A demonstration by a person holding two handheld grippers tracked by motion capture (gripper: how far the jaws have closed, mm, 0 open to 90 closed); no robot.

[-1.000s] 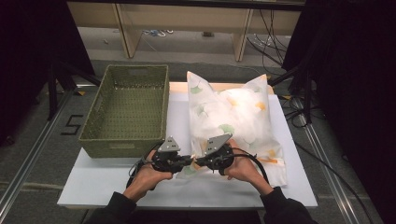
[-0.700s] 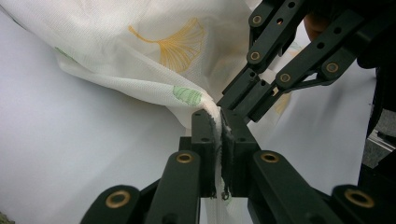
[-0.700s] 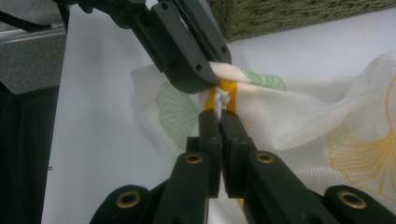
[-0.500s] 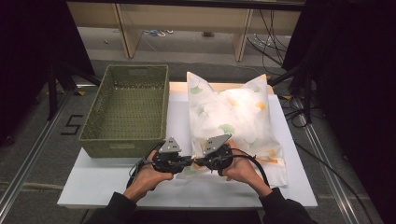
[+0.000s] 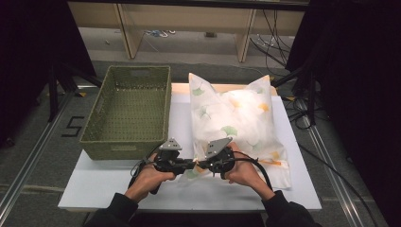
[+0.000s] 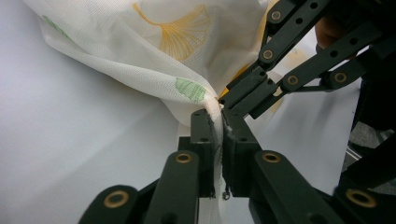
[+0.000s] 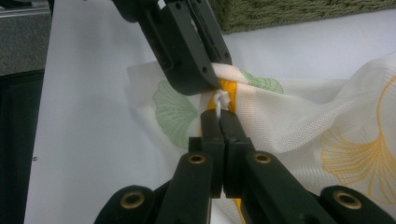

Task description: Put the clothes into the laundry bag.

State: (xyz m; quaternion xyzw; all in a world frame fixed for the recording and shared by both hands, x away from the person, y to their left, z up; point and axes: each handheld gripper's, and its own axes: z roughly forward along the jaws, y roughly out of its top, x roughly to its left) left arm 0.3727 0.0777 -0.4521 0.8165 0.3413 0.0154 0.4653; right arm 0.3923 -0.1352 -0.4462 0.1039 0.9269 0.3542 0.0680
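High view: both grippers, left gripper [image 5: 187,164] and right gripper [image 5: 204,164], pinch the pillowcase [image 5: 236,118] near-edge corner.

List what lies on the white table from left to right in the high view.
Green woven basket → left gripper → right gripper → white leaf-print mesh bag, whose near left corner both grippers pinch, all on the table.
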